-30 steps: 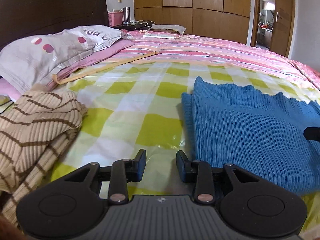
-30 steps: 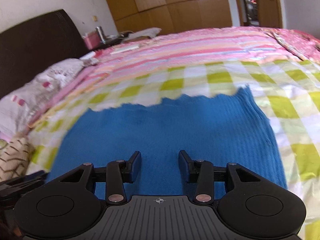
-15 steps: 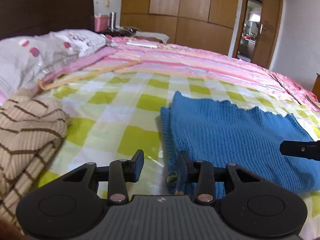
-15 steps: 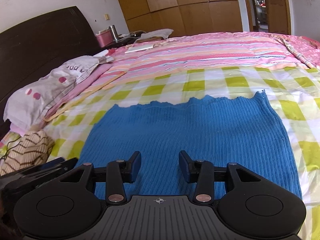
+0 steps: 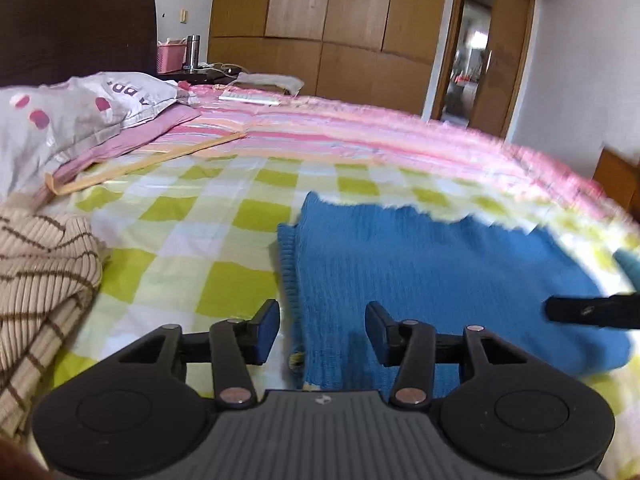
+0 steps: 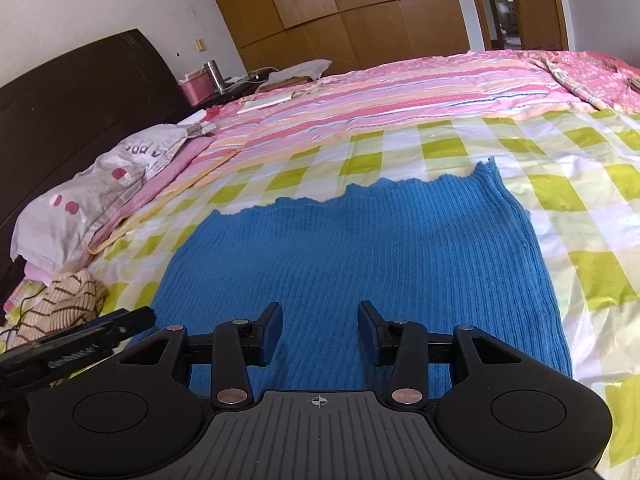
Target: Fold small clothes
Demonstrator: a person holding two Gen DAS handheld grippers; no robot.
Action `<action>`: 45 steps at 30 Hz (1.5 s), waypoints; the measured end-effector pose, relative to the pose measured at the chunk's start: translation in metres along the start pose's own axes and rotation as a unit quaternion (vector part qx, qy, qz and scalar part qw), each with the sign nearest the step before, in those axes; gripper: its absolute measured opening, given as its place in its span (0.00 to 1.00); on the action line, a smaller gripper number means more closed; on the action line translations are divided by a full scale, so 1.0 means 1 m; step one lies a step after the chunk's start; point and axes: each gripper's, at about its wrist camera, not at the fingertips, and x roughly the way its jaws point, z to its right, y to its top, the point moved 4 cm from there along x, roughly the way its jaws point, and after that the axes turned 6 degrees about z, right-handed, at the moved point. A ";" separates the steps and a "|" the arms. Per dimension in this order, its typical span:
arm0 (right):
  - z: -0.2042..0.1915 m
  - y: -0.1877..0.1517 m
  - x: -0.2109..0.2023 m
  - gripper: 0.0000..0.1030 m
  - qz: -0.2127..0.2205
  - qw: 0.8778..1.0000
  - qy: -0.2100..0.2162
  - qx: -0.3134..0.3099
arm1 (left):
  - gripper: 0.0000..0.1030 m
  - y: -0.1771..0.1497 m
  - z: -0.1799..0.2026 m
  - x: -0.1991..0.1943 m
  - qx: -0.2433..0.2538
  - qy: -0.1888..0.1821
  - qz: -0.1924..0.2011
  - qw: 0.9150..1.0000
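Note:
A blue knitted garment [image 5: 420, 264] lies flat on the green-checked sheet [image 5: 192, 232]; it also shows in the right wrist view [image 6: 360, 256]. My left gripper [image 5: 322, 330] is open, its jaws straddling the garment's near left edge, nothing held. My right gripper [image 6: 319, 330] is open and empty over the garment's near edge. The right gripper's tip shows at the right of the left wrist view [image 5: 592, 312]; the left gripper shows at the lower left of the right wrist view [image 6: 80, 344].
A beige brown-striped knit [image 5: 36, 280] is heaped at the left, also seen in the right wrist view [image 6: 60, 308]. A grey pillow [image 5: 72, 116] and dark headboard [image 6: 80, 100] lie beyond. Pink striped bedding [image 6: 400, 92] covers the far bed; wardrobes stand behind.
The left gripper moved right, from the bare sheet to the garment's left edge, and its jaws opened wider. The right gripper drew back; more of the garment shows.

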 end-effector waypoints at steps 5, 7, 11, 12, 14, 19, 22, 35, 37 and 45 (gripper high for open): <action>0.004 -0.002 -0.001 0.40 -0.001 1.000 0.002 0.006 | 0.29 -0.003 -0.004 0.012 -0.024 0.016 -0.018 0.999; 0.004 -0.001 -0.002 0.40 0.000 1.000 0.004 0.006 | 0.18 -0.002 -0.002 0.009 -0.022 0.016 -0.015 1.000; 0.005 0.001 -0.005 0.40 0.003 1.000 0.008 0.014 | 0.13 0.003 -0.001 -0.007 -0.038 -0.006 0.006 0.999; 0.005 0.001 -0.007 0.40 0.004 1.000 0.010 0.016 | 0.13 0.005 -0.001 -0.016 -0.047 -0.018 0.014 0.999; 0.006 0.001 -0.012 0.40 0.008 1.000 0.014 0.020 | 0.13 0.005 -0.002 -0.029 -0.063 -0.027 0.024 0.997; 0.006 -0.007 -0.010 0.40 -0.004 1.000 0.007 0.017 | 0.13 -0.019 -0.009 -0.025 -0.088 -0.021 -0.012 0.996; 0.003 -0.012 -0.009 0.40 -0.013 1.000 0.008 0.014 | 0.13 -0.029 -0.015 -0.021 -0.085 0.005 -0.020 0.996; 0.003 -0.022 0.004 0.37 -0.044 0.997 -0.050 -0.025 | 0.15 -0.035 -0.014 -0.020 -0.054 0.011 -0.030 0.998; -0.001 -0.021 -0.001 0.37 -0.040 0.997 -0.053 -0.031 | 0.15 -0.033 -0.016 -0.024 -0.056 0.005 -0.029 0.998; -0.061 0.001 0.010 0.39 -0.034 0.997 -0.003 -0.070 | 0.20 -0.031 -0.026 -0.033 -0.085 -0.013 -0.033 0.996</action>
